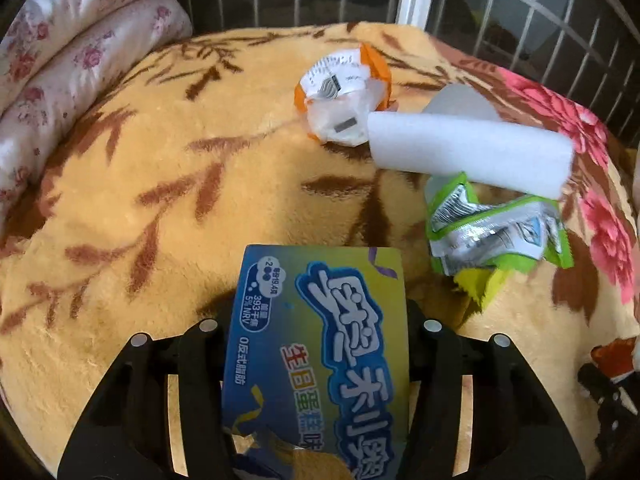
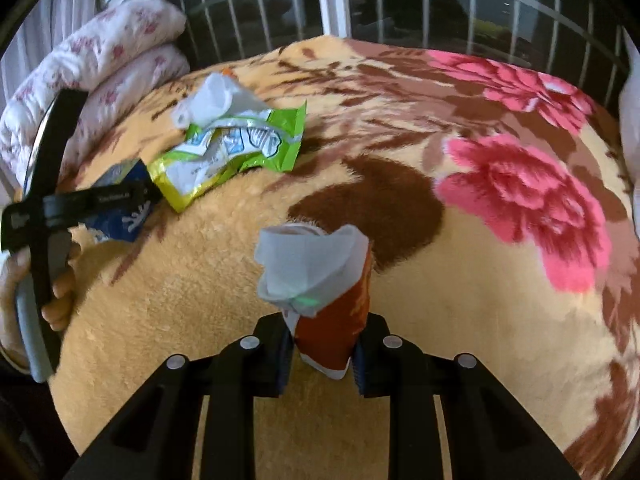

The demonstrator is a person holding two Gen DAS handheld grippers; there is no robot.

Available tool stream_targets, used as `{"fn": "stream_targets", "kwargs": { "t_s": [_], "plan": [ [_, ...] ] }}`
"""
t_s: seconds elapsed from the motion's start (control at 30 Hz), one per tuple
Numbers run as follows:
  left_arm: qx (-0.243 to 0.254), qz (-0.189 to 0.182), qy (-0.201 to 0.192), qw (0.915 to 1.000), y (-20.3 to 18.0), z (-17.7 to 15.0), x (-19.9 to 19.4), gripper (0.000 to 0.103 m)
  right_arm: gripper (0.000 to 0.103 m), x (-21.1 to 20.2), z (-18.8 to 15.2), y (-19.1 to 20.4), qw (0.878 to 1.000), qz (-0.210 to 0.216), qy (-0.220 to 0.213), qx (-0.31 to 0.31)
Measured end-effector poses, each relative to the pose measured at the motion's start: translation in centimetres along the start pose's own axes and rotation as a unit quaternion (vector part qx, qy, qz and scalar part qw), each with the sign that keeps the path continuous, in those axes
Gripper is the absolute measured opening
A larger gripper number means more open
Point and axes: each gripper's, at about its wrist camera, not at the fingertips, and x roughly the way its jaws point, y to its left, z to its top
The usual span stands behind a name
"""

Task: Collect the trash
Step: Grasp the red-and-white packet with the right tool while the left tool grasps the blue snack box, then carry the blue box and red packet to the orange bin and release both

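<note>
My left gripper is shut on a blue and yellow snack wrapper held above the blanket; the same gripper and the wrapper show at the left of the right wrist view. My right gripper is shut on an orange wrapper stuffed with white tissue. On the blanket lie a crumpled green wrapper, a white foam block and an orange and white crumpled wrapper. White crumpled paper lies behind the green wrapper.
A yellow plush blanket with brown leaves and pink flowers covers the bed. Folded pink floral quilts are stacked at the far left. A barred window stands behind the bed.
</note>
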Motion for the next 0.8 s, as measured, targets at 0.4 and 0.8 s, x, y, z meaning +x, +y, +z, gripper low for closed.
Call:
{"fn": "stream_targets", "kwargs": {
  "t_s": [0.4,0.8],
  "plan": [
    [0.071,-0.071,-0.065,0.9928,-0.1,-5.1,-8.6,0.052,0.023,-5.9,-3.1,1.5,0.995,0.013,-0.080,0.064],
    [0.218,-0.165,-0.121,0.9543,1.0,-14.8,-17.8,0.052,0.024,-14.9,-11.7,7.5,0.994,0.057,-0.085,-0.021]
  ]
}}
